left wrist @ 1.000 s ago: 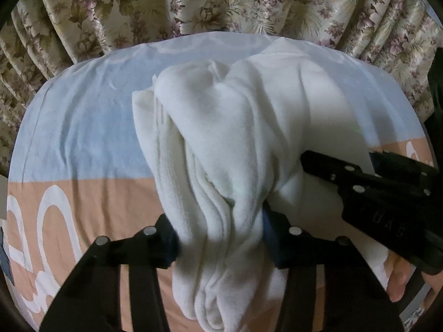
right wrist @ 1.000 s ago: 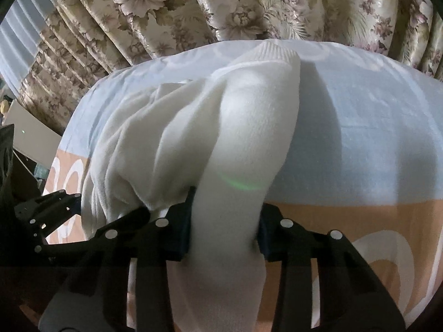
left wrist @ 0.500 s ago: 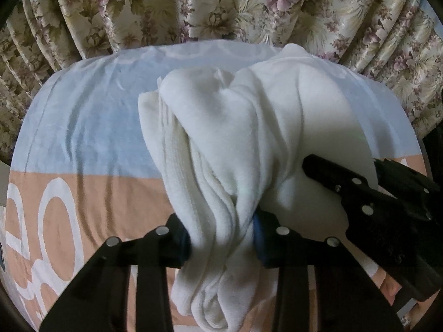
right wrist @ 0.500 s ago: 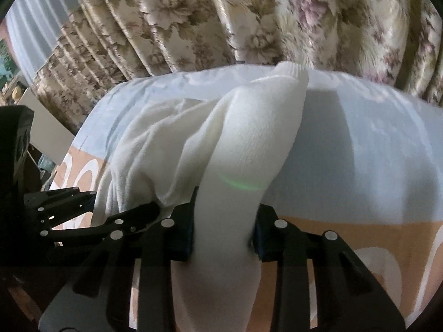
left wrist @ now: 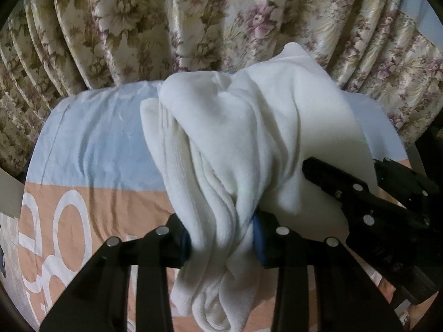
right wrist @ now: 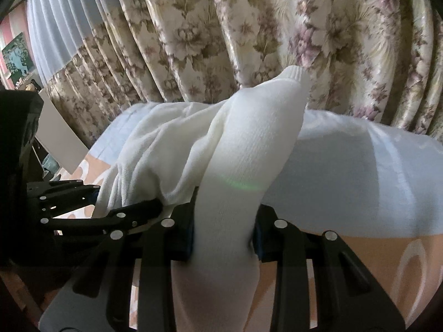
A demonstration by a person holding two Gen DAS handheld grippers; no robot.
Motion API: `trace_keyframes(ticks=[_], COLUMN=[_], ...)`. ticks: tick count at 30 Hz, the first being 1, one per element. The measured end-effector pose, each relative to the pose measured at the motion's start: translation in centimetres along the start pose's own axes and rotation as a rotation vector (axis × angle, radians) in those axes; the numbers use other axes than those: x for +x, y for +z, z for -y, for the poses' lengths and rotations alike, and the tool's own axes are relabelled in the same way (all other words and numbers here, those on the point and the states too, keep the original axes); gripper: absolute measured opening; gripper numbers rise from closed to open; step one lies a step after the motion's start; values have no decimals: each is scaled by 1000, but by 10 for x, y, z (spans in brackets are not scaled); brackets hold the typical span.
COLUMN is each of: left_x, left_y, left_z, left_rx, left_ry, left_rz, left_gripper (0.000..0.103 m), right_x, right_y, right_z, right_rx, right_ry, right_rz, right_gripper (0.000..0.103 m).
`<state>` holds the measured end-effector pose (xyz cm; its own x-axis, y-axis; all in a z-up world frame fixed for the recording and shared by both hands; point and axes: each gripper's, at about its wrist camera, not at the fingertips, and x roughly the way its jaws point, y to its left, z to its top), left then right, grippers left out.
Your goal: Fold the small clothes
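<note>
A white knitted garment (left wrist: 249,127) hangs bunched over a bed sheet (left wrist: 91,149) of light blue and orange. My left gripper (left wrist: 221,240) is shut on a thick gathered fold of it, and the cloth droops below the pads. My right gripper (right wrist: 224,238) is shut on a long sleeve-like part of the garment (right wrist: 249,149), whose ribbed cuff points up toward the curtain. Each gripper shows in the other's view: the right one (left wrist: 368,202) at the garment's right side, the left one (right wrist: 91,202) at its left side.
Floral curtains (left wrist: 221,19) hang close behind the bed. A pale grey panel (right wrist: 58,135) and dark clutter stand off the bed's left side in the right wrist view. A white ring pattern (left wrist: 66,221) marks the orange part of the sheet.
Both grippers have risen with the garment, which now lifts off the sheet. The curtains fill more of both views. The left jaws have drawn tighter on the bunched cloth.
</note>
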<state>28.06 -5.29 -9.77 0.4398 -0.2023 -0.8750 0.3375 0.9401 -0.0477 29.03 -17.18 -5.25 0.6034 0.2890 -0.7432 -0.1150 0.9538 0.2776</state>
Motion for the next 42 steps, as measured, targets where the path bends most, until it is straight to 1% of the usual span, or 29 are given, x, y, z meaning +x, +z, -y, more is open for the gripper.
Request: trace_keyframes(ticks=[3,5,7,9,10,13,14,16,18,20,22,23,24,25,27,28,29,30,31,34,36,39,42], left_x=[-16,-25,-30,-31,-29,-18,-14,-1,8,11,12,13,14,14,12,9,6,3,0,-11,-15,-20,-26], left_y=[-5,-15,-31,-46,-59,-85,-93,-107,-117,-121,-122,-121,-119,-118,-120,-120,-122,-123,-124,-131,-136,-144,-148], left_z=[18,33,47,58,64,73,75,77,78,79,80,80,80,80,76,72,71,68,66,63,60,55,51], left_rx=[10,27,40,48,56,61,59,57,54,60,54,55,57,58,54,40,29,17,16,23,14,-10,-10], left_ry=[-18,-20,-21,-23,-27,-35,-35,-32,-25,-18,-10,-5,-2,5,20,24,25,41,59,84,114,112,115], left_rz=[14,21,10,-8,-24,-62,-78,-108,-109,-85,-87,-92,-94,-101,-109,-110,-114,-120,-121,-126,-137,-160,-173], left_gripper=[37,37,37,37,37,37,37,37,38,40,44,46,51,53,64,66,77,86,88,93,96,96,96], right_x=[-27,-43,-54,-63,-66,-65,-63,-54,-48,-46,-45,-45,-44,-44,-48,-52,-60,-68,-76,-97,-102,-104,-115], right_y=[-9,-19,-32,-50,-64,-96,-103,-125,-136,-142,-143,-144,-145,-145,-144,-144,-143,-143,-142,-143,-149,-161,-173], right_z=[5,9,11,14,16,21,22,25,28,30,31,30,30,31,35,38,40,40,40,41,42,38,32], right_rx=[15,26,34,58,75,106,110,113,122,130,134,128,127,128,153,169,180,182,182,190,208,218,228], right_ry=[-6,-8,-15,-19,-24,-36,-35,-44,-51,-55,-60,-68,-72,-72,-73,-76,-88,-100,-109,-177,-255,-333,-361], right_rz=[19,19,4,-21,-37,-82,-95,-128,-139,-127,-122,-122,-124,-127,-126,-121,-102,-81,-64,-21,-34,-46,-60], right_gripper=[32,32,32,32,32,33,33,33,33,34,35,37,39,43,56,71,87,93,99,100,100,100,100])
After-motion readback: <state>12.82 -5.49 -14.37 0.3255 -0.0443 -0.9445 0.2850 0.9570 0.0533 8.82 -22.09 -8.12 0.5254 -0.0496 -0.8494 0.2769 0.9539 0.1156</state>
